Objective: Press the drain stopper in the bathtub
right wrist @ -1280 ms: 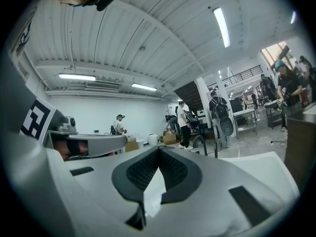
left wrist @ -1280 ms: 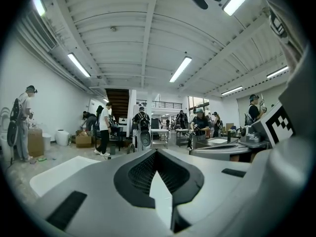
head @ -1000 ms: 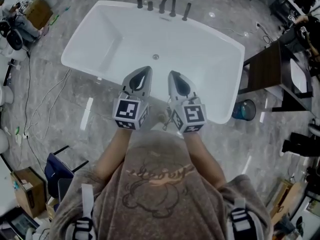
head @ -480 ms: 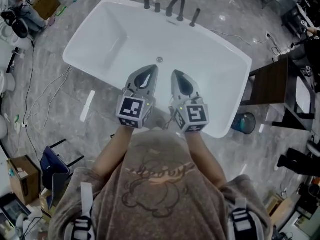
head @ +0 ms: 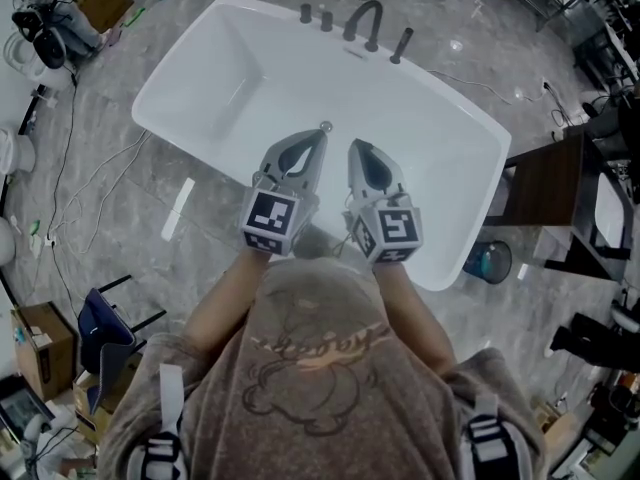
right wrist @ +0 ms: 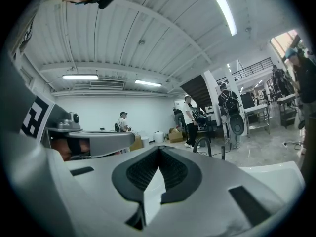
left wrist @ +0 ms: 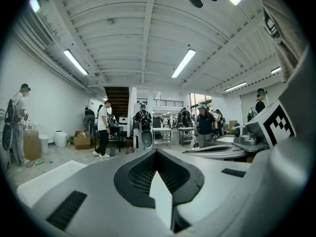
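Head view: white bathtub [head: 210, 78] fills upper ctr of frame, w/ faucet [head: 365, 20] on its far rim. Drain stopper [head: 326, 126], a small round disc, sits on the tub floor just below the faucet in frame. Left tool [head: 314, 140] and right tool [head: 358, 150] are side by side at frame ctr, over the tub. Left tip is just beside the stopper in frame; contact can't be told.

Left gripper view: left tool [left wrist: 157, 151] jaws together at the tips, nothing btwn them. Right tool shows at right edge, people [left wrist: 103, 127] stand in bkgd.

Right gripper view: right tool [right wrist: 159, 148] jaws likewise together, empty. Faucet [right wrist: 202, 144] is just right of the tips, bathtub [right wrist: 276, 174] white at lower right.
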Motion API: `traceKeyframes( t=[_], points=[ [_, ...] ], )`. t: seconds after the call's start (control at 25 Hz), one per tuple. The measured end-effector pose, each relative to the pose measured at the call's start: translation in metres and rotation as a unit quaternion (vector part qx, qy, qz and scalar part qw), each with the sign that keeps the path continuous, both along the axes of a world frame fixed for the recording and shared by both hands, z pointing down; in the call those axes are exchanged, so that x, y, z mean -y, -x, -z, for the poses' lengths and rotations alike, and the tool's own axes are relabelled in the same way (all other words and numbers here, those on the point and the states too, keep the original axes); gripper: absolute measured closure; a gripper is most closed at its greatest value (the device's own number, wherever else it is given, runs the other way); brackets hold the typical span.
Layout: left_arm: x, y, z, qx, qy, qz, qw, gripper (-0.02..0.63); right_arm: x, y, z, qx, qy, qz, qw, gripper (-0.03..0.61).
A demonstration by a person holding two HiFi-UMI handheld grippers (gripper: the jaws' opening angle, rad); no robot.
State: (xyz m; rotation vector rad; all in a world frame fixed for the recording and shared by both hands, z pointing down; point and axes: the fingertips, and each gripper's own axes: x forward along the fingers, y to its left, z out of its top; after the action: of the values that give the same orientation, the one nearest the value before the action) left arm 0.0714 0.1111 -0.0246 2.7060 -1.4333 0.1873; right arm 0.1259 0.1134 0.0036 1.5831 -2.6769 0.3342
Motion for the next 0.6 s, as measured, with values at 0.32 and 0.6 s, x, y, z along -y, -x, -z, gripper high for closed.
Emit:
traceKeyframes(
  t=[0.32,0.6],
  points=[
    [0.03,0.003,-0.008,0.006,-0.011,-0.032,0.9994,0.614,0.035,0.005,-0.009,0.003,-0.011,-0.023,1.0,0.575],
    [0.064,0.012,-0.019,0.017,-0.02,-0.068,0.9973,0.614,0.064,0.018,-0.018,0.003,-0.004,-0.043,0.999,0.575]
  ],
)
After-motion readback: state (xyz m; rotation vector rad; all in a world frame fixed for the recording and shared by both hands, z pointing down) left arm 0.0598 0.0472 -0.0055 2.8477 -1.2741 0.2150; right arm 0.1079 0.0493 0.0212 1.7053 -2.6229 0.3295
